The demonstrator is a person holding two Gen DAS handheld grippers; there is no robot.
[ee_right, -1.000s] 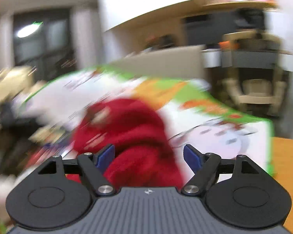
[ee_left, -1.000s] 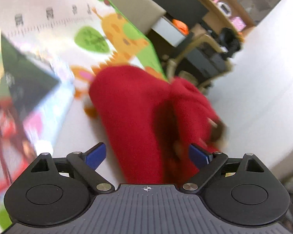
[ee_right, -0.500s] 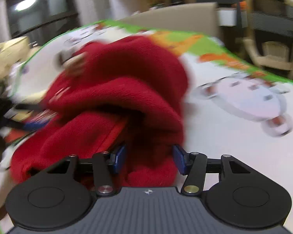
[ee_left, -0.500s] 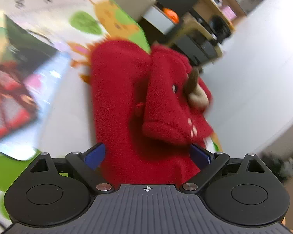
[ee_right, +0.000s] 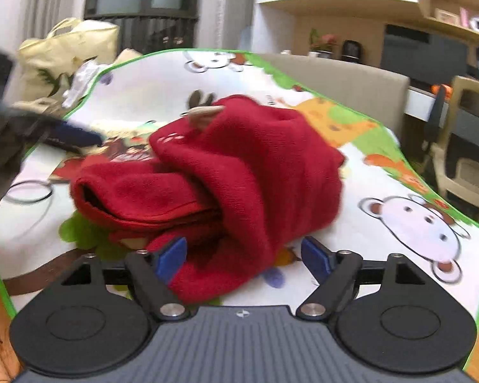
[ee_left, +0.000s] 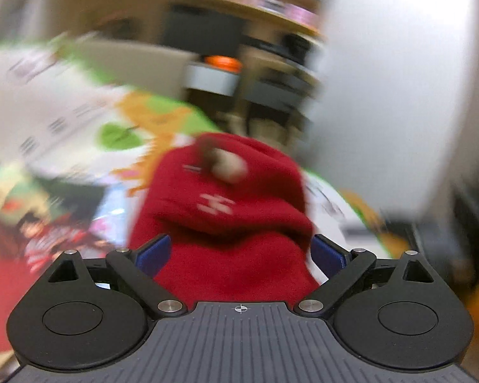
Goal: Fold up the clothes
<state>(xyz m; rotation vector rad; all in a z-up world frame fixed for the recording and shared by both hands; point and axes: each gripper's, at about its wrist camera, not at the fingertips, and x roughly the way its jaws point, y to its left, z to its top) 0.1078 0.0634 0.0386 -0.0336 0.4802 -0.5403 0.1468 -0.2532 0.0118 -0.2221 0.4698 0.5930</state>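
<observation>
While the left view was badly blurred, the right view was fairly sharp. A mat point(ee_right: 408, 220) printed with cartoon bears, giraffes and green leaves covered the table, its green edge curving around. On it lay a red fleece point(ee_right: 246, 172), bunched and partly folded, one layer draped over another, with a small tan ear-like piece point(ee_right: 202, 116) poking up at its far side. A picture book point(ee_right: 118, 156) lay just beyond the fleece. A cream bag point(ee_right: 70, 54) stood past the mat's far left edge. The right gripper point(ee_right: 244, 255) was spread wide, its blue pads either side of the fleece's near edge, pinching nothing. The left gripper point(ee_left: 239, 252) was likewise spread, close to the fleece.
</observation>
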